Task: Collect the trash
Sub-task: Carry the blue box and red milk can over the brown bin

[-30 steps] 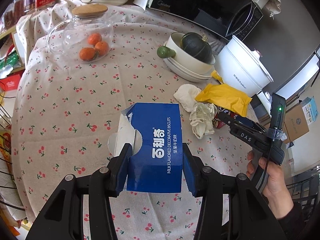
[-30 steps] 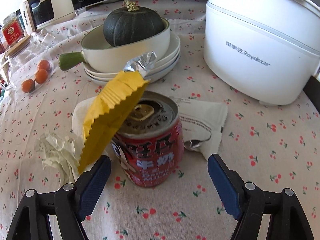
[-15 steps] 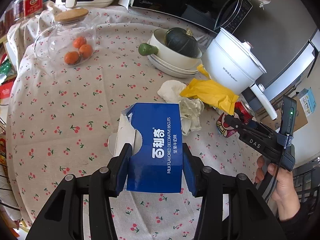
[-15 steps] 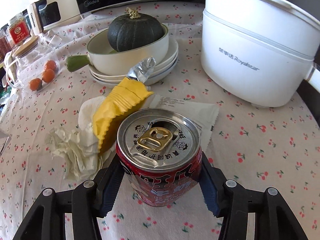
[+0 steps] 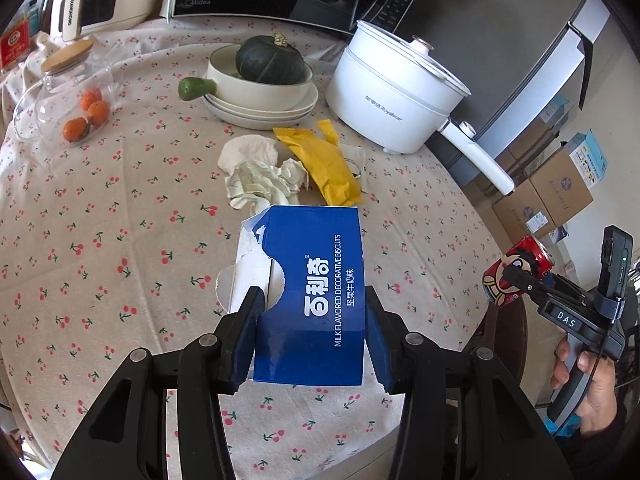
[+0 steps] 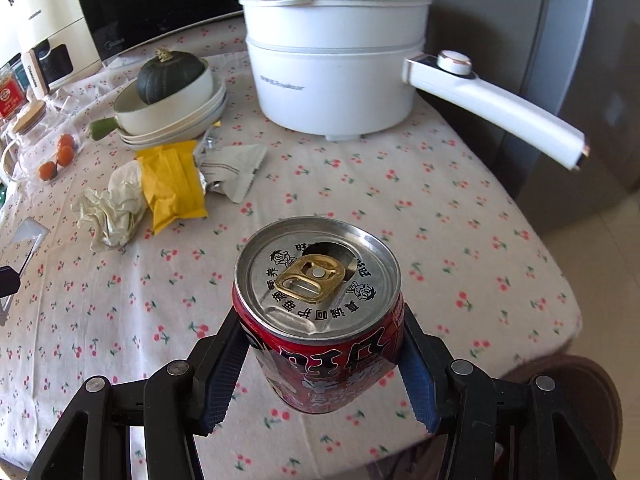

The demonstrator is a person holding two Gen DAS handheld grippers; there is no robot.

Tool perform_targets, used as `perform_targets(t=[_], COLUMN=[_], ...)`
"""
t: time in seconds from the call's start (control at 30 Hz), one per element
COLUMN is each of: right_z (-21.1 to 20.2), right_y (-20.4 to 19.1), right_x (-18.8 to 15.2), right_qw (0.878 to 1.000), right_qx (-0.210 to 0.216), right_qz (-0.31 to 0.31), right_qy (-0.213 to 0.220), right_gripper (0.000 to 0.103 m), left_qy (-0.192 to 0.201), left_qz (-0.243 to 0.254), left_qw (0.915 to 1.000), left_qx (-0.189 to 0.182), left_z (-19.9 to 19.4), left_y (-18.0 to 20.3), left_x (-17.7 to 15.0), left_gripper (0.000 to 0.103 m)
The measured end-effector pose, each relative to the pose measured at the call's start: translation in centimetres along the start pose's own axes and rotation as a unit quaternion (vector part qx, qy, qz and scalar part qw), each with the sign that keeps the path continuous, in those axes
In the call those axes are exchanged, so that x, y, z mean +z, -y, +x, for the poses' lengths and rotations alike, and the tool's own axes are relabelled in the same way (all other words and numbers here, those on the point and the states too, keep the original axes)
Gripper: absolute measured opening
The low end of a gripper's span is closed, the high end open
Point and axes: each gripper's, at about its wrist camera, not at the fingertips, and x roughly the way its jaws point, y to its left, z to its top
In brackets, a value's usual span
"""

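Your right gripper (image 6: 320, 364) is clamped on the opened can (image 6: 318, 312) (thin-walled, dents easily, so squeeze mid-body) above the table (image 6: 460, 216); your left gripper (image 5: 310, 344) pinches the light, crushable box (image 5: 310, 300).

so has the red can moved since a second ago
Yes. The red can, clamped in the right hand-held gripper, was standing against the yellow wrapper; now it is lifted off the tablecloth and pulled back toward the table's near edge, away from that wrapper.

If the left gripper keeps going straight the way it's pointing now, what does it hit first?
Probably the crumpled tissue and yellow wrapper, lying just beyond the blue biscuit box that the left gripper holds. Depth and height above the table are unclear.
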Motion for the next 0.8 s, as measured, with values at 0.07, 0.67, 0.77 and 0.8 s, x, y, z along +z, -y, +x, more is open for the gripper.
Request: perform_targets(t=[0.07, 0.67, 0.77, 0.8], right_z=[-1.2, -6.5, -6.9, -7.0], right_y=[1.4, 12.0, 13.4, 13.9], right_x=[-0.9, -9.1, -10.4, -10.9], right_qw=[1.0, 0.996, 0.995, 0.994], right_qx=[-0.001, -0.062, -0.071, -0.074], right_qz=[0.012, 0.068, 0.073, 0.075], right_qy=[0.002, -0.013, -0.018, -0.02], right_gripper=[0.062, 0.062, 0.062, 0.062], left_qy=[-0.004, -0.018, -0.022, -0.023], left_qz=[0.007, 0.114, 0.135, 0.141], left_qw=[0.9999, 0.9918, 0.9888, 0.9877], left_qx=[-0.008, -0.055, -0.061, -0.063], left_z=[0.3, 2.5, 3.2, 3.4], left_y=[1.2, 13.0, 14.9, 15.5], left_x=[-0.3, -4.0, -4.8, -5.1], left_gripper=[0.051, 0.051, 0.051, 0.051])
